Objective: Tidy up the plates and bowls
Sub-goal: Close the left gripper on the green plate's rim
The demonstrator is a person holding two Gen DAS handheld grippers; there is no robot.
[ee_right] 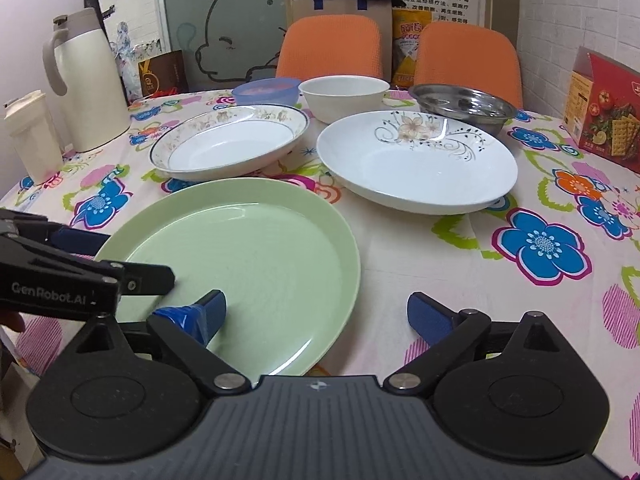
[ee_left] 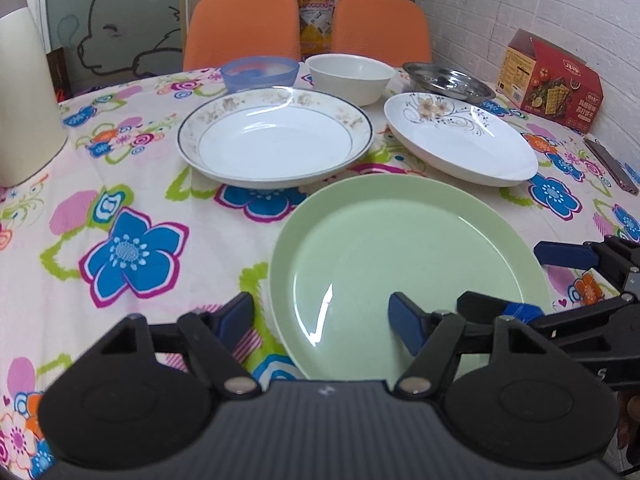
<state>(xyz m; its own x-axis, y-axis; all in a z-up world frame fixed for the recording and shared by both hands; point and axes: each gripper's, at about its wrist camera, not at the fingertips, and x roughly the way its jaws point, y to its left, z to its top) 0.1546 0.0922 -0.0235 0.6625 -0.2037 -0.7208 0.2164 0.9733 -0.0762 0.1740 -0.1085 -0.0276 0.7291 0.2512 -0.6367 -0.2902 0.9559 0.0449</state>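
Approach to the green plate (ee_left: 408, 264), the nearest dish on the table (ee_left: 168, 184): both tools straddle its near rim, left tool (ee_left: 320, 318) on the left edge, right tool (ee_right: 316, 314) on the right edge; jaws on both stand wide, one finger over the plate, one outside, no pad pressing yet. Judgement: grip the rim evenly from both sides and lift level, so the plate does not tip or slide on the cloth; likely goal is stacking with the gold-rimmed plate (ee_left: 276, 136) or flower-patterned plate (ee_left: 460, 140). Both tools point forward and steeply down.
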